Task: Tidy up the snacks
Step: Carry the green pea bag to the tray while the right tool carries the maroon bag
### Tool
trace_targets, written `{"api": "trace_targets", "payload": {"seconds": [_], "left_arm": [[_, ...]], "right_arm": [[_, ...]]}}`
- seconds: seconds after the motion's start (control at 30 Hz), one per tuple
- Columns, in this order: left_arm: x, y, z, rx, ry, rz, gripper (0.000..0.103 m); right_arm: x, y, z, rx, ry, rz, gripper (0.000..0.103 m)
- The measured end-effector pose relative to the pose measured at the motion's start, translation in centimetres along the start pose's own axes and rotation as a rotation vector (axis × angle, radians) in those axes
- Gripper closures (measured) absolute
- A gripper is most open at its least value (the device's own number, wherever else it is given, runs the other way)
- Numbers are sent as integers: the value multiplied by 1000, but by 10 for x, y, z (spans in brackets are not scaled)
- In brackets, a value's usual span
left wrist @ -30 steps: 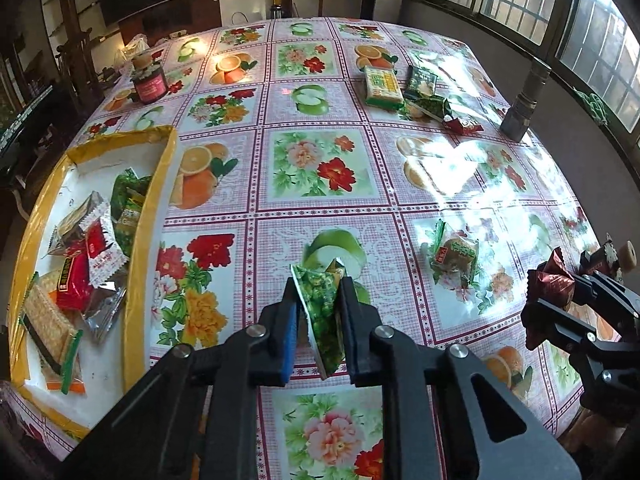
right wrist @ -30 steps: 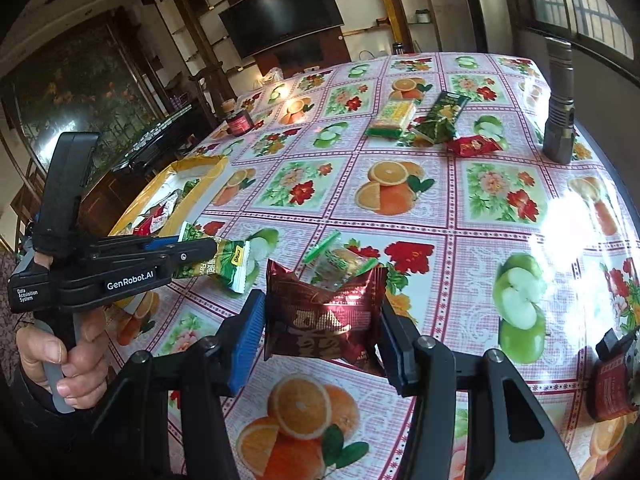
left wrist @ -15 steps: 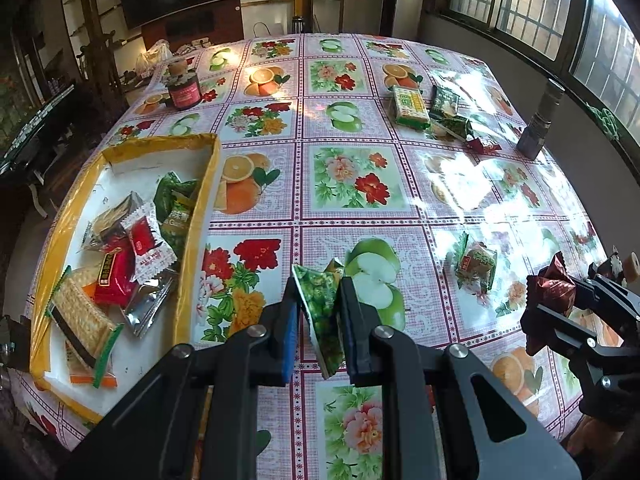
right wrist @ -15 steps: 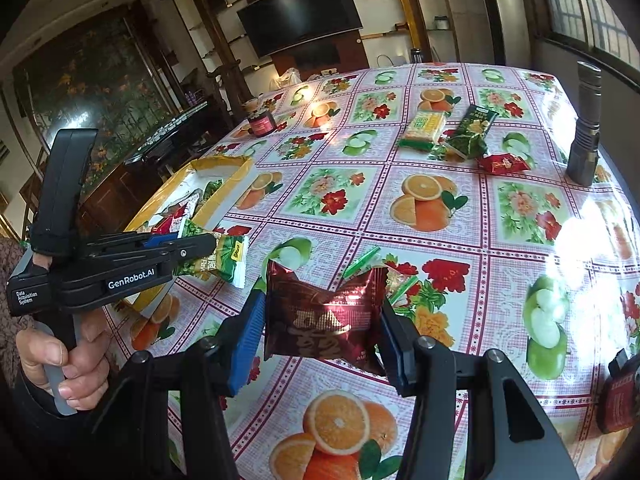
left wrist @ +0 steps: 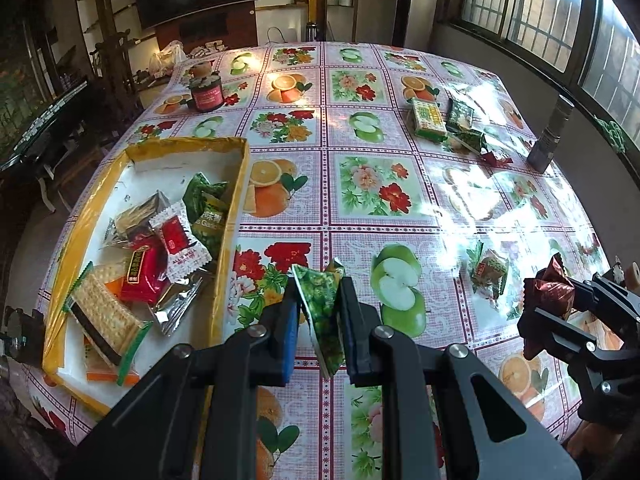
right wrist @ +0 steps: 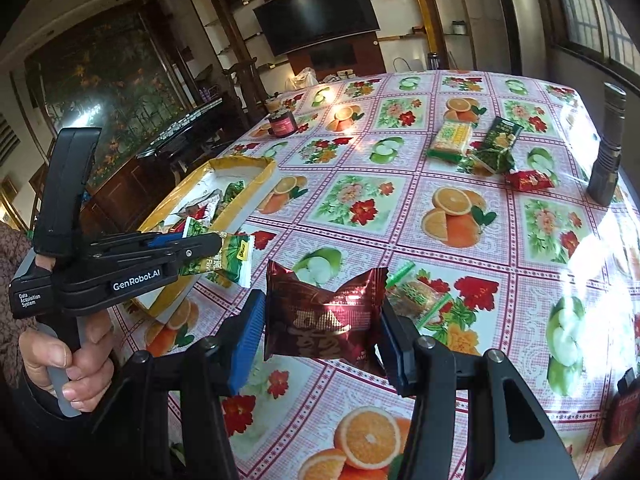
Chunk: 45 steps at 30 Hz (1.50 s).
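My left gripper (left wrist: 318,320) is shut on a green snack packet (left wrist: 322,312), held above the tablecloth just right of the yellow-rimmed tray (left wrist: 232,208). The tray holds several snacks. My right gripper (right wrist: 322,332) is shut on a dark red foil packet (right wrist: 324,320), held above the table. The left gripper (right wrist: 200,250) with the green packet (right wrist: 234,258) also shows in the right wrist view, next to the tray (right wrist: 240,164). The right gripper (left wrist: 560,312) shows at the right edge of the left wrist view.
A green wrapped snack (left wrist: 490,270) lies on the table between the grippers. Several packets (left wrist: 428,120) and a red candy (right wrist: 528,179) lie at the far right by a dark flashlight (right wrist: 608,148). A red jar (left wrist: 206,94) stands at the far left.
Both grippers have risen and pulled back with their packets; the left one has shifted left toward the tray, which now shows more fully.
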<state>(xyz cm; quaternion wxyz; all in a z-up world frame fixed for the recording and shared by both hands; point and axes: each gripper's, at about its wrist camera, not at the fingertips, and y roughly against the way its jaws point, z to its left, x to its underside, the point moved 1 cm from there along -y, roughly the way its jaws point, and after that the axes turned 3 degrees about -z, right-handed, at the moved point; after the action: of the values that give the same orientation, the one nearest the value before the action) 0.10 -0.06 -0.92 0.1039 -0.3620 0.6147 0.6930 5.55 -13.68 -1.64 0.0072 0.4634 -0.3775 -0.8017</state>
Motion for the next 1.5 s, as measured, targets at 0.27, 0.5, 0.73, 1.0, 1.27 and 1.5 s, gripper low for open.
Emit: {"api": "trace_targets", "payload": {"seconds": [0.27,0.5,0.73,1.0,1.27,1.5], "left_arm": [[-1,7,27,-40,43,-16,82],[-2,12,56,-73,90,-28,82],[-2,18,83,-113,131,-41,82],[2,23,111,-142,176,-46,82],[3,24,130,-159,205,-48,82],[4,20,140,-166,226,-35,82]], "right_arm": [[-11,-18,24,-56,41,11,50],[-25,-35,53,-114,84,17,50],[-40,-51,85,-177,126,15,50],[-52,-71,113,-232,163,26,50],[-63,-85,125,-263,172,28,50],[-71,-101,132,-288,168,34,50]]}}
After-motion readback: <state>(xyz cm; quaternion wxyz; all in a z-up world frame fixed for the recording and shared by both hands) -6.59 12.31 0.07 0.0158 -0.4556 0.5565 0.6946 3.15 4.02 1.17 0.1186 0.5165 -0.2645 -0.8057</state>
